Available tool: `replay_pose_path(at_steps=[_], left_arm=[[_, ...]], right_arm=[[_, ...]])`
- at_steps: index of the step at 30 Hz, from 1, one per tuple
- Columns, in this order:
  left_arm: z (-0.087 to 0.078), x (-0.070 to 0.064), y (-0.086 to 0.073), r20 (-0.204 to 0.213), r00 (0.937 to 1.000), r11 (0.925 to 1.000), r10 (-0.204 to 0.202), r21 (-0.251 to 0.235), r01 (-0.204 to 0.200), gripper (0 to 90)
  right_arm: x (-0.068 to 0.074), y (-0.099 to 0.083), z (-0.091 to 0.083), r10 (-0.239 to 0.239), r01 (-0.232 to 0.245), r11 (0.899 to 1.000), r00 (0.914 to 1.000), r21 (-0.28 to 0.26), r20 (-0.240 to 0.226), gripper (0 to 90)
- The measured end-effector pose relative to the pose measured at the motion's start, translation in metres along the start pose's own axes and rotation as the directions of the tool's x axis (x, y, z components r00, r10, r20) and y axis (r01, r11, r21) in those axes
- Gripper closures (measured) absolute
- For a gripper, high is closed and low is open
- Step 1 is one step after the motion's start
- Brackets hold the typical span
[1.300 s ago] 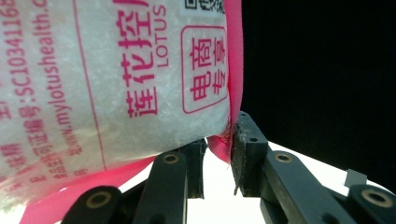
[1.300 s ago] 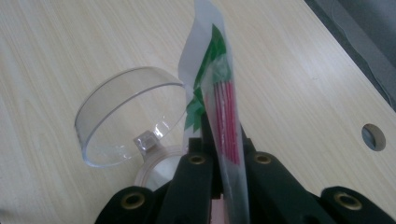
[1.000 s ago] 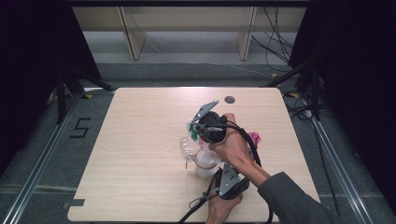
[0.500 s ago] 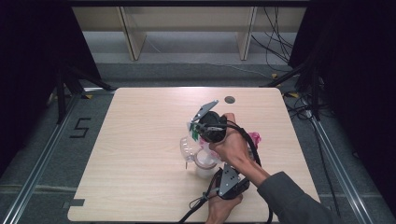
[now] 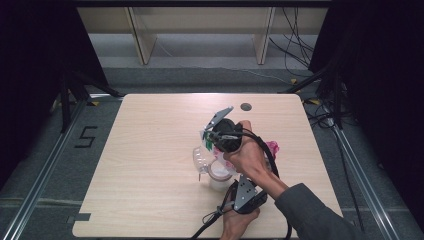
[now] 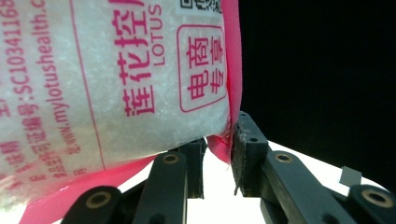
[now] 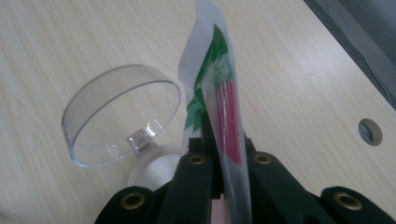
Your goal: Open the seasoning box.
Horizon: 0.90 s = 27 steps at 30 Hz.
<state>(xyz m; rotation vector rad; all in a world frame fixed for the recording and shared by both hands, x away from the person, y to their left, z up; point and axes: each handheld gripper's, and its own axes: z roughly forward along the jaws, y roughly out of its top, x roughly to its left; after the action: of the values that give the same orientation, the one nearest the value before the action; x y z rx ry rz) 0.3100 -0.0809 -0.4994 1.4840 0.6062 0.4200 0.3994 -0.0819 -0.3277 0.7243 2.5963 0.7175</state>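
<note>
In the right gripper view my right gripper (image 7: 224,135) is shut on a thin clear packet (image 7: 223,93) with green print and red sticks inside. It hangs just above a clear jar (image 7: 154,170) of white stuff whose hinged lid (image 7: 119,114) stands open. From above, this gripper (image 5: 210,140) is over the jar (image 5: 216,172) mid-table. My left gripper (image 6: 218,140) is shut on the lower edge of a pink bag (image 6: 116,79) of white granules, lifted close to the camera. In the high view the left gripper (image 5: 239,189) sits near the front edge, and the pink bag (image 5: 272,147) peeks out behind the right hand.
The wooden table (image 5: 150,150) has a round cable hole (image 5: 245,106) at its back. Black cables (image 5: 265,155) trail from both grippers over the right forearm. Wooden shelving legs (image 5: 142,37) stand on the floor behind the table.
</note>
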Motion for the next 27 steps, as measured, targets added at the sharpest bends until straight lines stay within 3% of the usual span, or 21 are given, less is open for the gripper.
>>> replay_pose_path(at_steps=[4, 5, 6, 9, 10, 13, 21, 27], left_arm=[[0.0001, 0.0001, -0.0005, -0.002, 1.0, 1.0, 0.004, 0.004, -0.004, 76.0], [-0.0012, 0.0018, -0.0003, -0.013, 0.9996, 0.9994, 0.026, 0.024, -0.026, 76.1], [0.0003, 0.0002, -0.0004, -0.004, 1.0, 1.0, 0.007, -0.001, -0.007, 76.1], [0.0, 0.0009, -0.0003, -0.006, 1.0, 1.0, 0.003, -0.005, -0.003, 76.2], [-0.0016, 0.0026, -0.0002, -0.014, 0.9997, 0.9997, 0.022, 0.015, -0.021, 76.1], [-0.0014, 0.0024, -0.0008, -0.011, 0.9996, 0.9993, 0.027, 0.028, -0.027, 76.1], [-0.0015, 0.0032, -0.0007, -0.01, 0.9996, 0.9992, 0.025, 0.031, -0.025, 76.1], [-0.0012, 0.0037, -0.0009, -0.01, 0.9996, 0.9992, 0.025, 0.032, -0.025, 76.2]], right_arm=[[-0.0002, 0.0005, 0.0021, -0.022, 0.022, 1.0, 0.9997, 0.003, 0.005, 90.0], [0.0012, 0.0006, 0.0026, -0.02, 0.02, 1.0, 0.9998, 0.007, 0.002, 90.0], [0.0024, 0.0008, 0.0032, -0.018, 0.018, 1.0, 0.9998, 0.01, 0.002, 90.0], [0.003, 0.0019, 0.0033, -0.034, 0.034, 0.999, 0.9994, 0.005, 0.001, 90.0], [0.0022, 0.0019, 0.003, -0.023, 0.023, 1.0, 0.9997, 0.002, 0.006, 90.0], [0.0011, 0.0012, 0.0041, -0.02, 0.02, 1.0, 0.9998, 0.012, 0.002, 90.0], [-0.0005, 0.0011, 0.0055, -0.029, 0.029, 1.0, 0.9995, 0.005, 0.009, 90.0], [-0.0001, 0.0004, 0.0055, -0.007, 0.007, 1.0, 0.9999, 0.006, 0.008, 90.0]])
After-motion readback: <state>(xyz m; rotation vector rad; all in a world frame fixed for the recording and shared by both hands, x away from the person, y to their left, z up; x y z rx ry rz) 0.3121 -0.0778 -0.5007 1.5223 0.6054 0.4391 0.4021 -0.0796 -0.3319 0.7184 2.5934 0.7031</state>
